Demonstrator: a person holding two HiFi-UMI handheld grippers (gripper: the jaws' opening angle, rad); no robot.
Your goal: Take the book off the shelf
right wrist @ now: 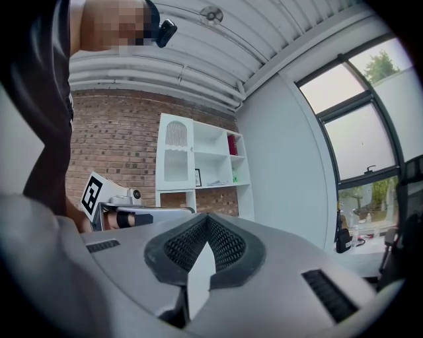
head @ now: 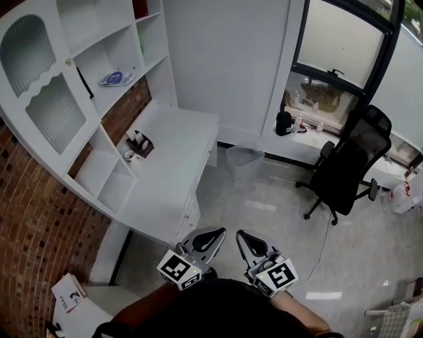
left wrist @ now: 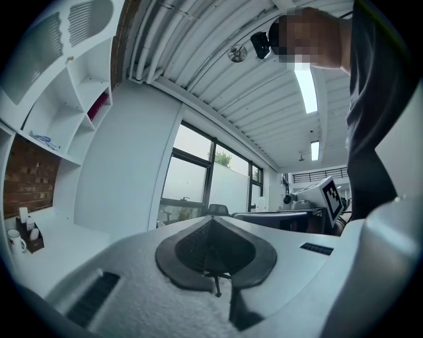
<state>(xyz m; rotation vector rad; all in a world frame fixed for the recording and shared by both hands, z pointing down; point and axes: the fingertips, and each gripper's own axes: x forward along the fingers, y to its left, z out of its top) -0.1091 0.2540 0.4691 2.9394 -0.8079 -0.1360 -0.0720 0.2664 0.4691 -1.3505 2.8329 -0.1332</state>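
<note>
Two grippers low by person, well apart from shelf (head: 106,36). Left gripper (head: 206,239), right gripper (head: 251,244): jaws pressed together, nothing between. One red book (head: 140,8) upright on top tier. One flat blue-white book (head: 116,78) lower. One chair (head: 347,165).

Your left grey plastic gripper (head: 206,239) and right grey plastic gripper (head: 251,244) look matt and finely grainy, with dark, cross-hatched rubbery pads (right wrist: 228,245). The white shelf unit (head: 156,46) is smooth and satin-painted, the red brick wall (head: 33,231) rough, and the pale tiled floor (head: 277,204) glossy.
</note>
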